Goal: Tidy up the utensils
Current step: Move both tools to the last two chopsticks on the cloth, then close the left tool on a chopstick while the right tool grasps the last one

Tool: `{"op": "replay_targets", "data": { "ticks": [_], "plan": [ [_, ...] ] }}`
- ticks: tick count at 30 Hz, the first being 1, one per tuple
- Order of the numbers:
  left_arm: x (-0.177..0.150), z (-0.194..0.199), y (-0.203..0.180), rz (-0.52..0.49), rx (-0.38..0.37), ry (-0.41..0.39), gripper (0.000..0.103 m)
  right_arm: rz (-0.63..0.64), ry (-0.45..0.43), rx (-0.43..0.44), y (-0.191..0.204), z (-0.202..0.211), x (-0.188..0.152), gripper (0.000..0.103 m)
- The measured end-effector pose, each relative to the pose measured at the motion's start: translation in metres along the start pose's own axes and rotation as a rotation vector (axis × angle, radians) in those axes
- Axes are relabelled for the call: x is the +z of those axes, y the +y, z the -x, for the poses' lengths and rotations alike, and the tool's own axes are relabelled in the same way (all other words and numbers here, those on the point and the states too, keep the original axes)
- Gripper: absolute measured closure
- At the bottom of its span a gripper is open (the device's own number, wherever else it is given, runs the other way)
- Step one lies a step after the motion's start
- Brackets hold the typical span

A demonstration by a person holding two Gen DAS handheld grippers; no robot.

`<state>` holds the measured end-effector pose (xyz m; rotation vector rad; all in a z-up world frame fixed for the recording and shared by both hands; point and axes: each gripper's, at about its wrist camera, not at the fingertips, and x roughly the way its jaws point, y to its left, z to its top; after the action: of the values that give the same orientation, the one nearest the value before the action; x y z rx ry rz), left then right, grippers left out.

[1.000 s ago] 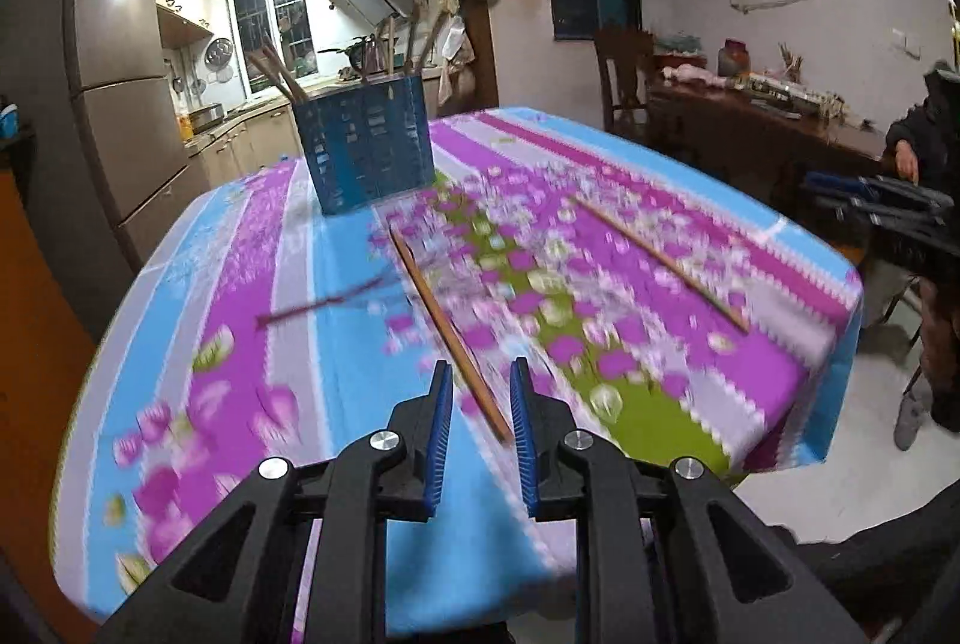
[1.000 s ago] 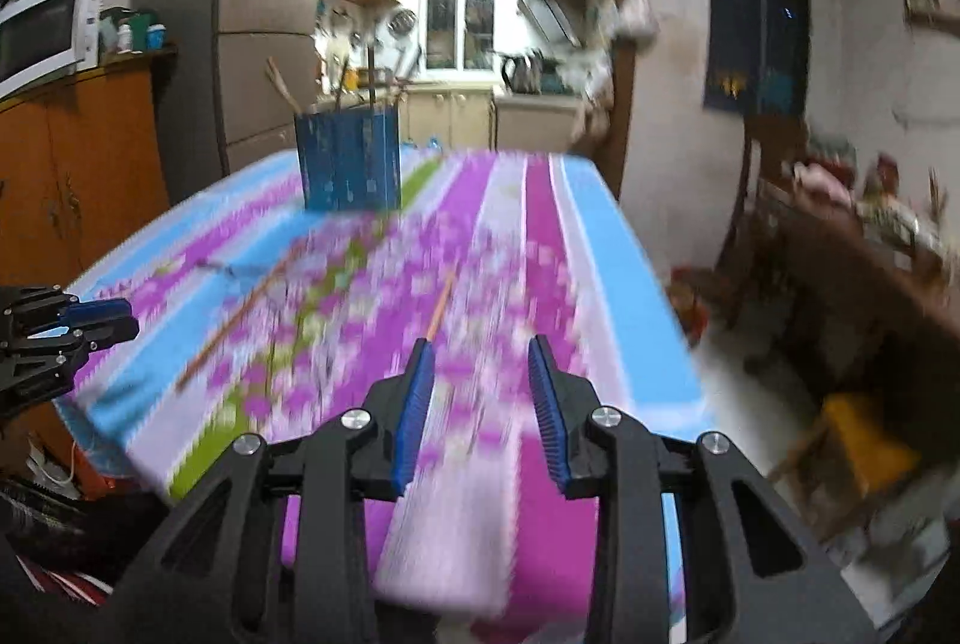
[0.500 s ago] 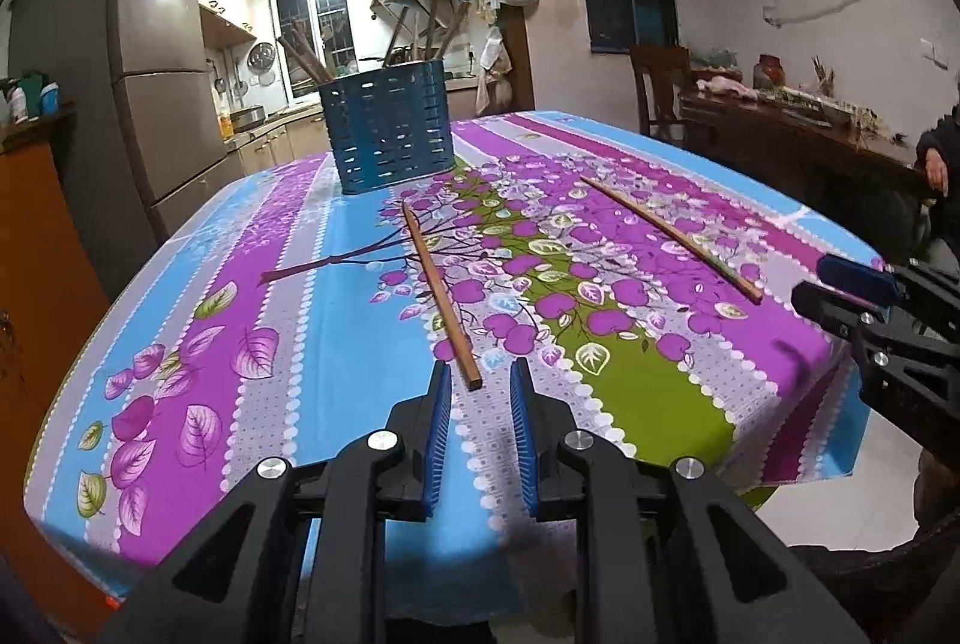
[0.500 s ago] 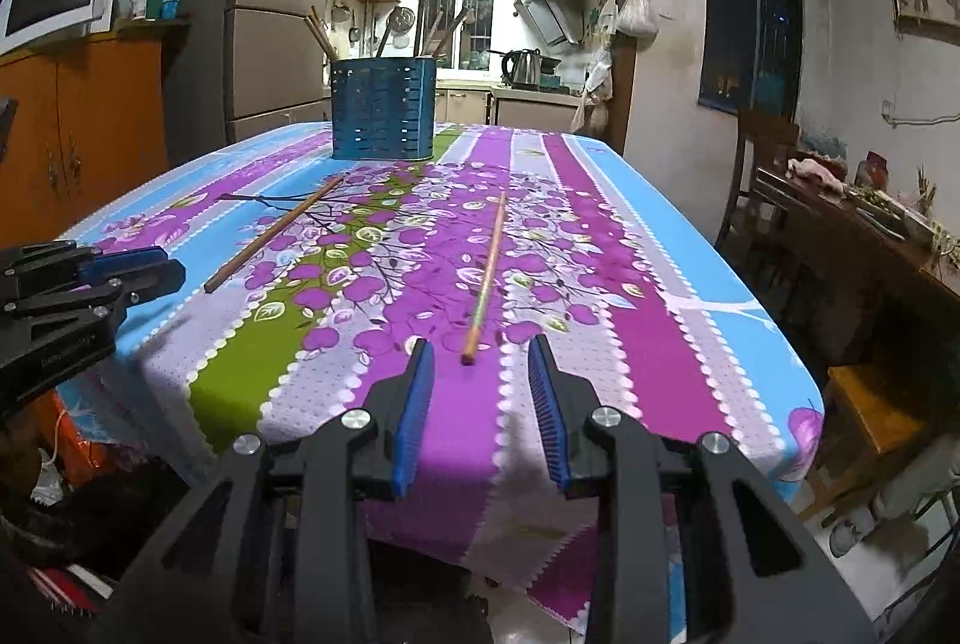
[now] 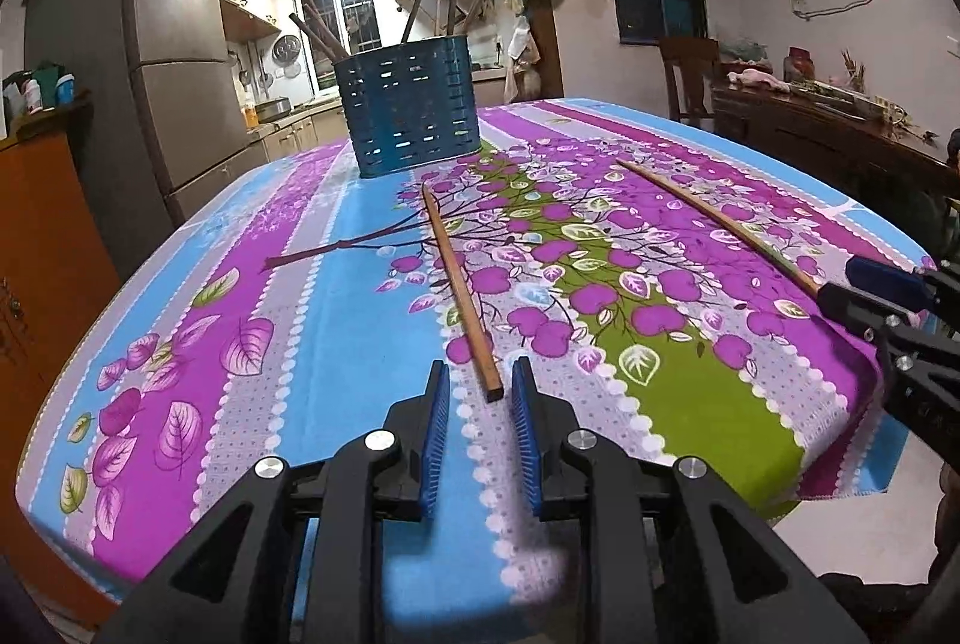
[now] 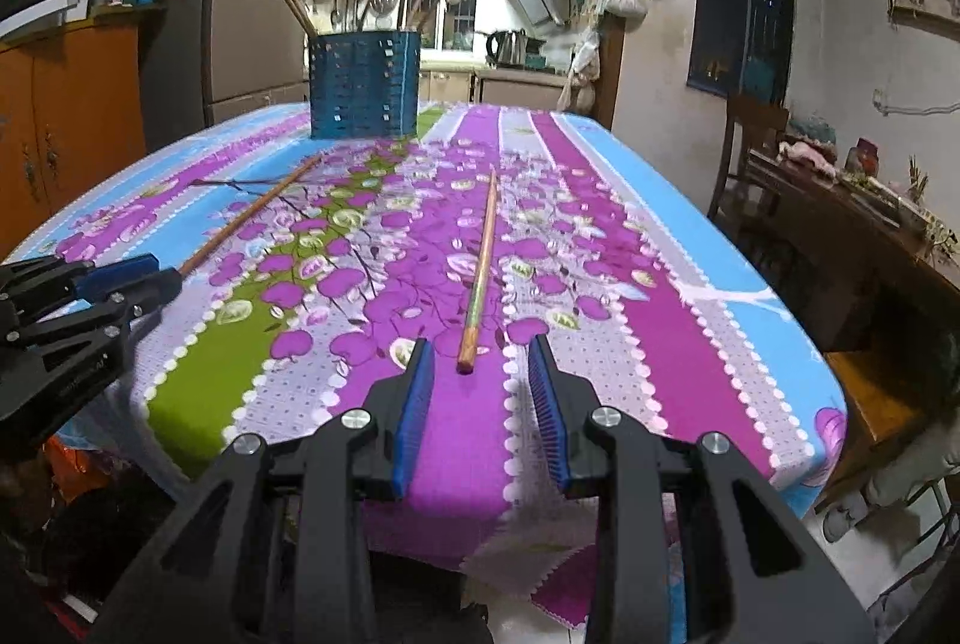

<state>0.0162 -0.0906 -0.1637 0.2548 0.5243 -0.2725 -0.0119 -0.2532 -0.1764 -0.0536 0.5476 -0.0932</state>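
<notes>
Two hand-held grippers hover low over the near edge of a table draped in a floral tablecloth [image 5: 336,320], each lined up with the near end of a single wooden chopstick. The left gripper [image 5: 478,392] has its blue-padded jaws spread narrowly and holds nothing, the square butt of the left chopstick [image 5: 459,284] lying just ahead of the gap. The right gripper [image 6: 480,374] stands somewhat wider, also empty, with the rounded butt of the right chopstick [image 6: 480,266] just in front of its jaws. Both sticks lie flat on the cloth, well apart, tapering away toward the far end. They look light, stiff and smooth, likely to roll or pivot if pinched off-centre; a grip a little way up from the thick end, squarely across the shaft, seems the safest hold, though lying flush on soft cloth they leave little room beneath for the pads. The cloth's edge drops off just under the grippers, so a nudged stick could slide off. Between the sticks and beyond them the table shows open cloth. At the far end stands the blue slotted utensil holder [image 5: 414,110], upright, with several utensil handles already leaning out of its top, leaving gaps for dropping more in.
</notes>
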Motion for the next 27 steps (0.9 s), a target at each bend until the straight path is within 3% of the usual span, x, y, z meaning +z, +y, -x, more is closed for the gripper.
{"op": "replay_targets", "data": {
  "ticks": [2, 7, 12, 18, 27],
  "plan": [
    [0.000, -0.002, 0.000, 0.001, -0.001, -0.006, 0.080, 0.000, -0.004, -0.004, 0.000, -0.003, 0.002, 0.072],
    [0.000, -0.005, 0.000, 0.008, -0.002, -0.024, 0.080, 0.008, -0.004, -0.007, 0.005, -0.008, 0.005, 0.085],
    [0.000, -0.006, 0.002, 0.018, -0.013, -0.034, 0.080, -0.043, -0.010, 0.014, 0.000, -0.011, 0.004, 0.088],
    [-0.002, -0.005, 0.001, 0.015, -0.039, -0.045, 0.089, -0.063, -0.042, 0.007, 0.001, -0.006, -0.002, 0.090],
    [-0.003, -0.003, 0.006, 0.016, -0.056, -0.050, 0.093, -0.103, -0.049, 0.008, -0.001, 0.000, -0.005, 0.099]
  ]
}}
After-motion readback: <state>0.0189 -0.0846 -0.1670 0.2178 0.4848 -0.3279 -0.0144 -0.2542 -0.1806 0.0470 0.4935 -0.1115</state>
